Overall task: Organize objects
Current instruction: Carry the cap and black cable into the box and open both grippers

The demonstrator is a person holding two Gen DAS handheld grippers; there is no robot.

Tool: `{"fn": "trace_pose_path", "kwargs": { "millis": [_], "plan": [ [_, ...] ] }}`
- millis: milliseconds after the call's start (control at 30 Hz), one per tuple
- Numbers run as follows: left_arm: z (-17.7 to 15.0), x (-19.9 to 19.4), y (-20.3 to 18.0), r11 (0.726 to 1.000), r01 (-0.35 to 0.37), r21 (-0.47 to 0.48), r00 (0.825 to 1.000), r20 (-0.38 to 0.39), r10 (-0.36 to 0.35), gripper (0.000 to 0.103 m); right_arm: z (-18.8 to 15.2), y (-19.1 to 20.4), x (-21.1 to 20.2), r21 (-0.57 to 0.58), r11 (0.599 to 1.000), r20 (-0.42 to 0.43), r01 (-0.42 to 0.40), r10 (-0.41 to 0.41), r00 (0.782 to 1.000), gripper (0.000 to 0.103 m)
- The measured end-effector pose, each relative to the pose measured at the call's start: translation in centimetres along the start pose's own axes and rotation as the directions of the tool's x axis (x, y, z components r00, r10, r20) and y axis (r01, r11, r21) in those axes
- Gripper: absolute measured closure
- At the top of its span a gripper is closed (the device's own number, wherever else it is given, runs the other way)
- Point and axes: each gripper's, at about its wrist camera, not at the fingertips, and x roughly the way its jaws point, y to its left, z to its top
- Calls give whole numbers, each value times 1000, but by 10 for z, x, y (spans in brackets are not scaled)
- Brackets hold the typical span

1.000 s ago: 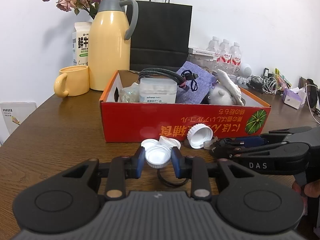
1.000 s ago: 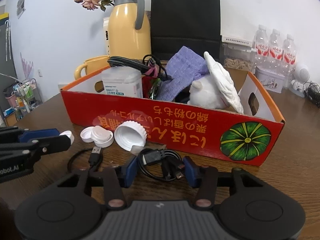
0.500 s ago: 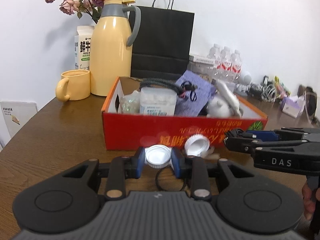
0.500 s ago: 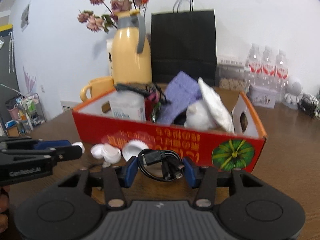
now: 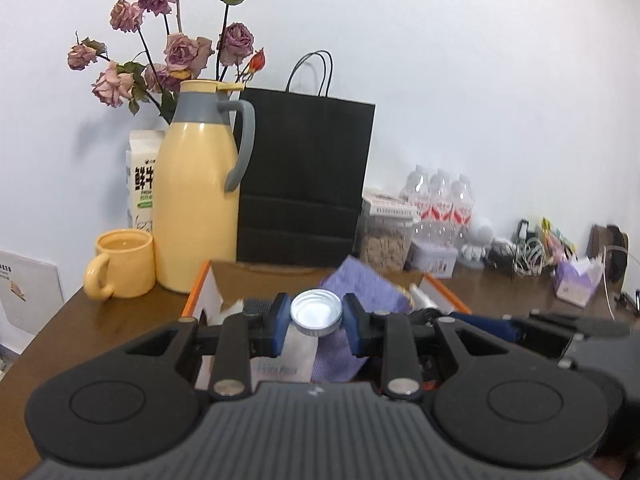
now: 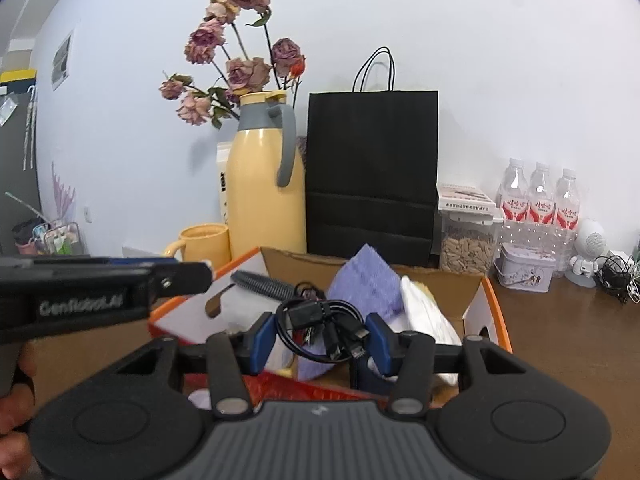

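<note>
**Background clutter, far side of the table**

Ahead-left of the claw: yellow thermos jug (image 5: pixel 195 196) with grey collar and handle, dried roses (image 5: pixel 168 52) rising behind it. Yellow mug (image 5: pixel 122 263) just left of the jug, milk carton (image 5: pixel 140 184) behind both. Black paper bag (image 5: pixel 304 176) straight ahead against the wall, touching or nearly touching the jug. Ahead-right: clear jar of seeds (image 6: pixel 466 236), small tin (image 6: pixel 526 266), three water bottles (image 6: pixel 540 196), white robot figurine (image 6: pixel 588 252), tangled cables (image 5: pixel 520 252). Brown wooden table (image 5: pixel 120 320) underneath.
</note>
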Motion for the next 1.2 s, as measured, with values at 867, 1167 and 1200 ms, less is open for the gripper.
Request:
{"fn": "trace_pose_path", "kwargs": {
  "millis": [867,1167,1200],
  "plan": [
    [9,95,7,998,-63,-6,997,-53,63,46,12,-39,75,48,996,-41,71,-69,997,53],
    [12,75,-1,992,-126,14,990,66,125,0,13,-37,64,44,995,-2,93,-93,996,0],
    [12,75,-1,992,-129,14,990,66,128,0,13,-38,63,48,994,3,94,-95,996,0]
  ]
}}
